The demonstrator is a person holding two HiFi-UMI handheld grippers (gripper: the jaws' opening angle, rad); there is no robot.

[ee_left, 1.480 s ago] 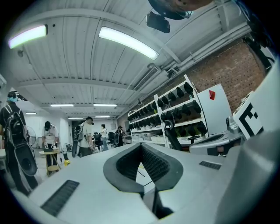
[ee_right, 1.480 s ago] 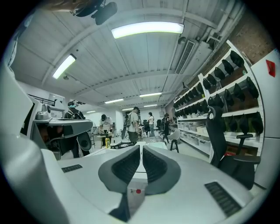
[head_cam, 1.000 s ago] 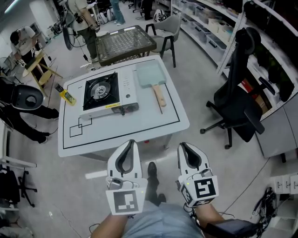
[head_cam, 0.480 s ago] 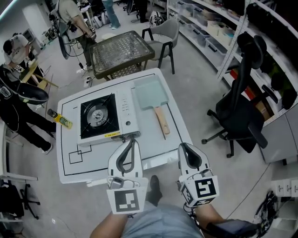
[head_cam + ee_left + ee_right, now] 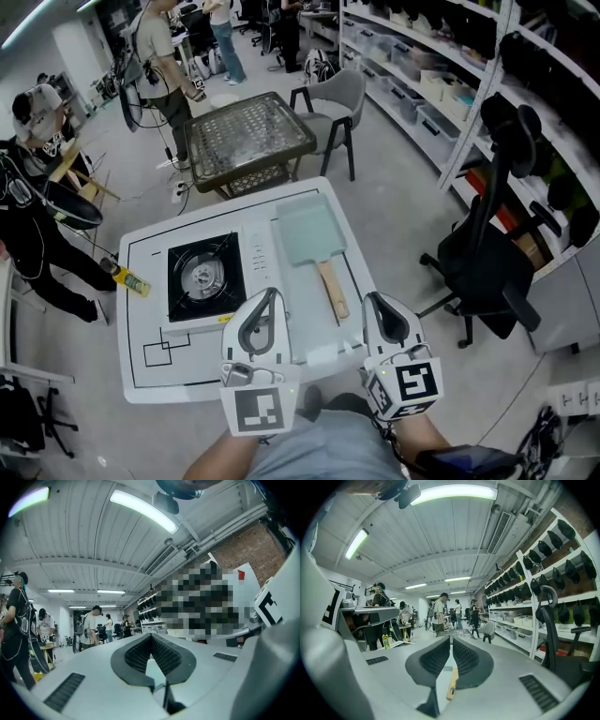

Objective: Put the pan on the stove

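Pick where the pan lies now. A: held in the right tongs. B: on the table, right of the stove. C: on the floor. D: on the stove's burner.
B: in the head view the pan lies flat on the table, just right of the stove.

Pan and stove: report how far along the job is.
Done: nothing; the pan lies on the table right of the stove, whose burner is bare. In hand: nothing; left gripper and right gripper are shut, empty, above the table's near edge. Left: grasp the handle, lift, place.
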